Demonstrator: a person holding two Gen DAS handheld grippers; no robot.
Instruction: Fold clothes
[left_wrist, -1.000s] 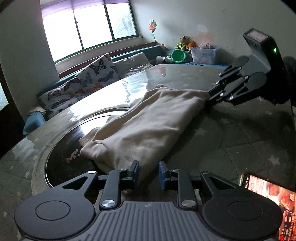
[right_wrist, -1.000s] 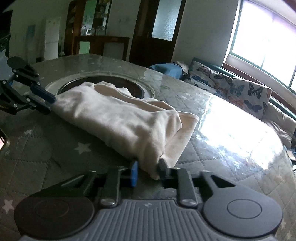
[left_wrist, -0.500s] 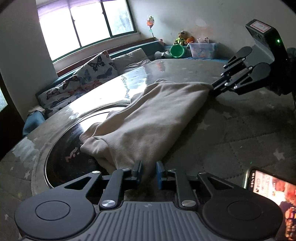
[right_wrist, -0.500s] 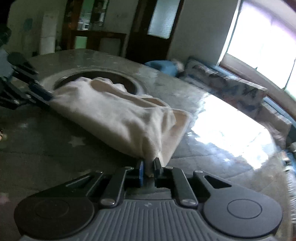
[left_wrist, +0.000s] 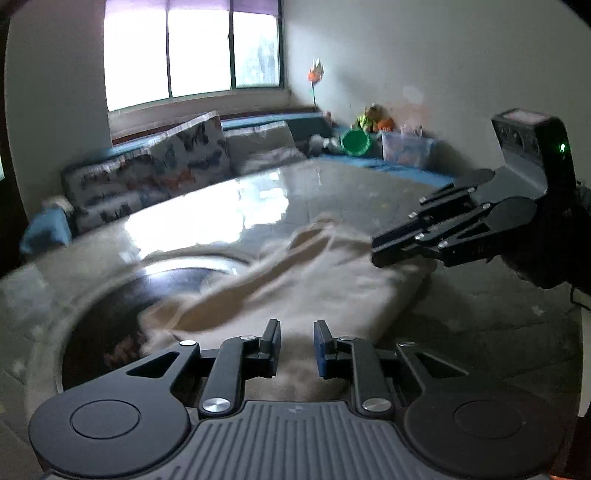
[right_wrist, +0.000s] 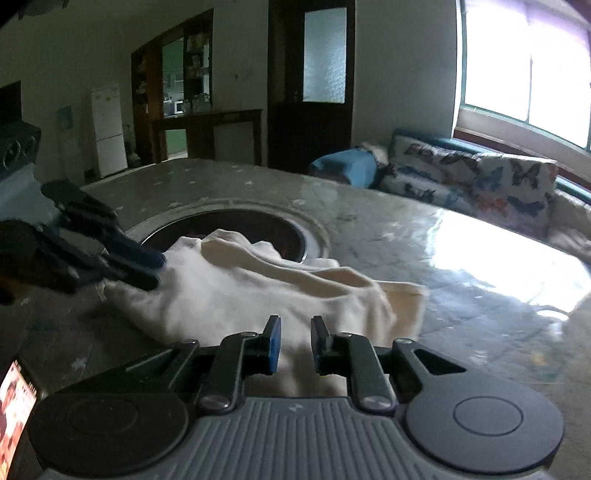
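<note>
The left gripper (left_wrist: 295, 341) and the right gripper (right_wrist: 294, 338), jaws narrowed, each pinch a near corner of the cream garment (right_wrist: 236, 291), which lies bunched across the table (right_wrist: 461, 266), its far end reaching over the dark round inset (right_wrist: 236, 227).

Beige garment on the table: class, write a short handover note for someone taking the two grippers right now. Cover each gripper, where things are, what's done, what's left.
Left gripper: shut on one end of the beige garment.
Right gripper: shut on the other end.
Garment: bunched lengthwise on the table, partly over the dark round inset.
Done: both ends gripped.
Left: the fold itself; the cloth is not yet flat or neat.
</note>
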